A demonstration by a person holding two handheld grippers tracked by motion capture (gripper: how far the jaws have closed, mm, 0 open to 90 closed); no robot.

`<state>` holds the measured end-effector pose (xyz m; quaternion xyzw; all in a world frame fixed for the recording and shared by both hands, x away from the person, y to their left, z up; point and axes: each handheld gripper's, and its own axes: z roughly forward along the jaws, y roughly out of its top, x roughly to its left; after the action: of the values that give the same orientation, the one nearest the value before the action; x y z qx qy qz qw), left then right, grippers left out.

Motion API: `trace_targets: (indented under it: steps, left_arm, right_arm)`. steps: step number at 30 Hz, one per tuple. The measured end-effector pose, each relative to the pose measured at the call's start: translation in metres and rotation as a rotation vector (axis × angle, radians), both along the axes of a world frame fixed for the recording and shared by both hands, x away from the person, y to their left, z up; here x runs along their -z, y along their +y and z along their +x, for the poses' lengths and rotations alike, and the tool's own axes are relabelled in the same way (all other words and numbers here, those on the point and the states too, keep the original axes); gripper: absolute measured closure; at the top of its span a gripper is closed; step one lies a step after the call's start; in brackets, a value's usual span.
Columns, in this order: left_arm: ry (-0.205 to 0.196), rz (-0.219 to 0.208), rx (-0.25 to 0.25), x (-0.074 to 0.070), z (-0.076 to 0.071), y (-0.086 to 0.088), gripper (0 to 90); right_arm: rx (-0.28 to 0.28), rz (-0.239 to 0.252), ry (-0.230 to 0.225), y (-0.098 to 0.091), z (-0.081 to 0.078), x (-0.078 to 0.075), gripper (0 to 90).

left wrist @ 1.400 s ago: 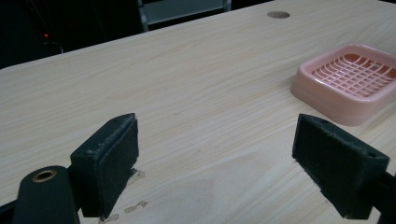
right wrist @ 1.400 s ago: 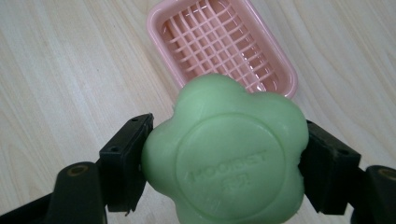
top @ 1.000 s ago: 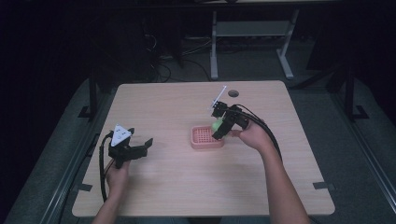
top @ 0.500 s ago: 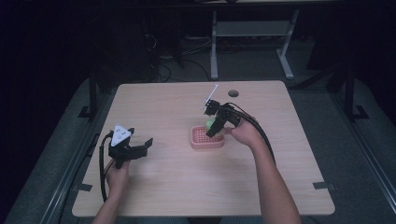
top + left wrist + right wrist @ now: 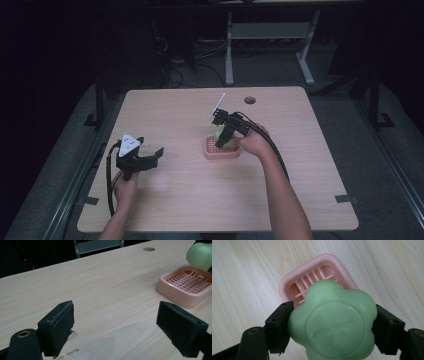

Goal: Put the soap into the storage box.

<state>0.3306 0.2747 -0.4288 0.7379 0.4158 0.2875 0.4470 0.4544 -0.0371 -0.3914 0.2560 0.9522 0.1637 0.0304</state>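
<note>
- Soap bar (image 5: 332,322), green and flower-shaped, sits pinched between the two black jaws of the right gripper (image 5: 332,326), held in the air.
- Pink soap dish (image 5: 317,280) lies on the wooden table (image 5: 300,190) just beyond and below the held soap.
- Left gripper (image 5: 116,326) rests low over bare wood with its jaws spread wide and nothing between them, well apart from the dish.
</note>
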Motion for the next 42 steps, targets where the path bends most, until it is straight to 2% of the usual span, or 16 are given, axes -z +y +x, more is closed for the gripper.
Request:
trace_targets:
  steps: [20, 32, 42]
  left_arm:
    - [0.001, -0.003, -0.001, 0.000, 0.000, 0.000, 14.3]
    - [-0.006, -0.012, -0.005, 0.000, 0.001, 0.001, 14.3]
    - [-0.009, -0.008, -0.003, 0.000, 0.001, 0.001, 14.3]
  right_arm:
    - [0.015, -0.028, 0.040, 0.007, 0.008, 0.017, 26.0]
    - [0.033, -0.025, 0.059, 0.007, 0.009, 0.021, 25.9]
    - [0.032, -0.023, 0.056, 0.009, 0.009, 0.023, 25.9]
